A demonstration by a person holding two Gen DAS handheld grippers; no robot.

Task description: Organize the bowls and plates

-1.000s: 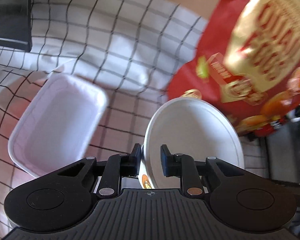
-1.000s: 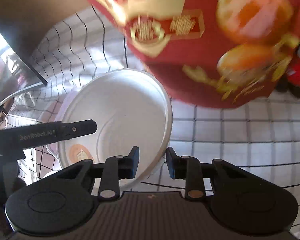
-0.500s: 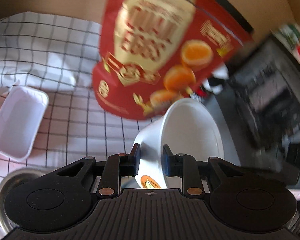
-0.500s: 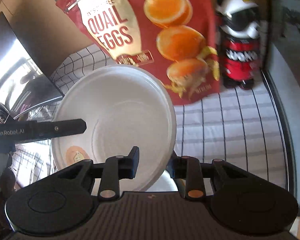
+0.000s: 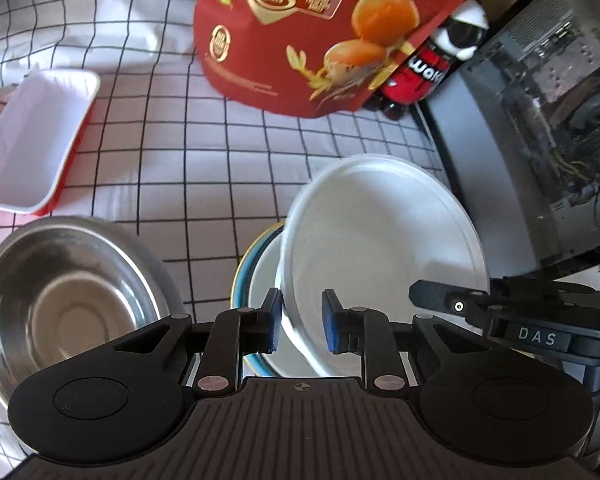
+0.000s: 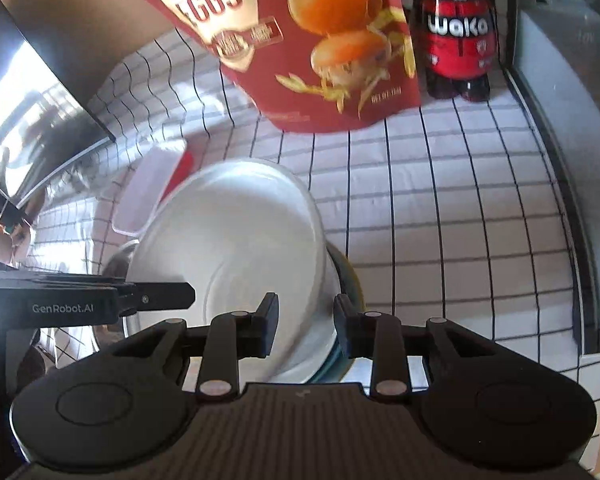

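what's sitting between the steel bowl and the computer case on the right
In the left wrist view, the blue-rimmed plate with the held white bowl above it.

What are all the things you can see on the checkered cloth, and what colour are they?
white bowl: one, white, held tilted above the plate
plate: one, white with blue rim, under the white bowl
metal bowl: one, silver, left of the plate
tray: one, white with red outside, far left
snack bag: one, red, at the back
bottle: one, red label, beside the bag
tablecloth: one, white, black grid
left gripper: black, jaws on bowl rim
right gripper: black, jaws on bowl rim
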